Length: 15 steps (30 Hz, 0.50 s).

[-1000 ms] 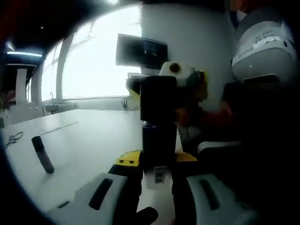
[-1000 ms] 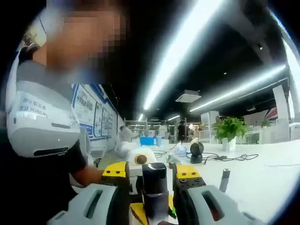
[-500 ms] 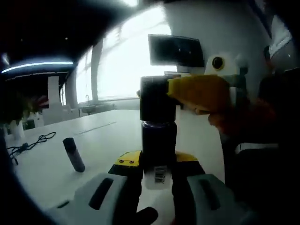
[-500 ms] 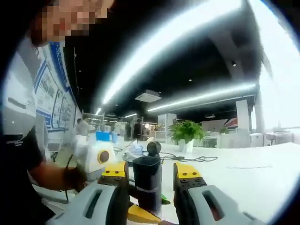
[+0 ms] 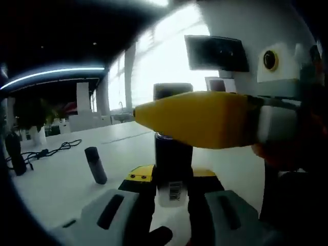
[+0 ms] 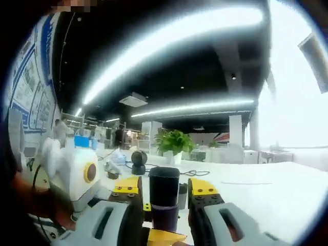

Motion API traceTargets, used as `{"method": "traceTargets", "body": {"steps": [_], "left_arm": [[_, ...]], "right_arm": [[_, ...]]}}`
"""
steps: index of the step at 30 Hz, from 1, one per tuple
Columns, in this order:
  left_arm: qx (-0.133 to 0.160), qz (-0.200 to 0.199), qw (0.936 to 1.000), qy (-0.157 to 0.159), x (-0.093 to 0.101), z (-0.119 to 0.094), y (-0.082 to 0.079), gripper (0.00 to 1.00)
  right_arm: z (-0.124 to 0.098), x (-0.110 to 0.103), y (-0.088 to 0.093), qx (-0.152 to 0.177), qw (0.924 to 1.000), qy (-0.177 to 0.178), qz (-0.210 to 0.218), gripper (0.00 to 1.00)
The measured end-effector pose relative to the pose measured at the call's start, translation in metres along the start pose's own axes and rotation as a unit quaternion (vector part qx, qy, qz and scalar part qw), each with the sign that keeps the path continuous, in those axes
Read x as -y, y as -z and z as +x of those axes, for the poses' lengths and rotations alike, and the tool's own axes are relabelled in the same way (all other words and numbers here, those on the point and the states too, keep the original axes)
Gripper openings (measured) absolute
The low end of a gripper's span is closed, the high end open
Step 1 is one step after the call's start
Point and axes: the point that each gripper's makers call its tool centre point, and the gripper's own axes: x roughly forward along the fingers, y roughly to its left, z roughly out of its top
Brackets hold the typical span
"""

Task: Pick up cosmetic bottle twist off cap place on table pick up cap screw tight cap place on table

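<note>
A dark cosmetic bottle (image 5: 173, 171) with a barcode label stands upright between the jaws of my left gripper (image 5: 173, 179), which is shut on its body. The black cap (image 5: 173, 91) sits on top of the bottle. My right gripper (image 5: 205, 119) reaches in from the right, and one yellow jaw lies across the front of the cap. In the right gripper view, my right gripper (image 6: 164, 188) is shut on the cap (image 6: 164, 192). The left gripper's white body (image 6: 77, 174) shows at the left there, held by a hand.
A small dark cylinder (image 5: 95, 165) stands on the white table (image 5: 61, 179) to the left of the bottle. Black cables (image 5: 51, 149) lie further left. A wall monitor (image 5: 215, 54) hangs behind. In the right gripper view a potted plant (image 6: 174, 143) and a round black device (image 6: 137, 161) stand on the table.
My right gripper has turned around the cap, so its yellow jaw has swung across the cap's front. Both cameras have swung, which shifts the background. The left gripper's hold on the bottle is unchanged.
</note>
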Motion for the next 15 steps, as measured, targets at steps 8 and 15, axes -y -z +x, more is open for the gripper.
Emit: {"method": "traceTargets", "body": {"steps": [8, 15], "left_arm": [[-0.004, 0.002, 0.9999, -0.012, -0.0001, 0.0018, -0.0004, 0.14], [-0.007, 0.008, 0.9999, -0.009, 0.0015, 0.0010, -0.0008, 0.14]], "right_arm": [[0.0015, 0.0035, -0.0063, 0.012, 0.9998, 0.009, 0.010, 0.16], [0.0001, 0.0053, -0.0070, 0.010, 0.9998, -0.011, 0.015, 0.15]]}}
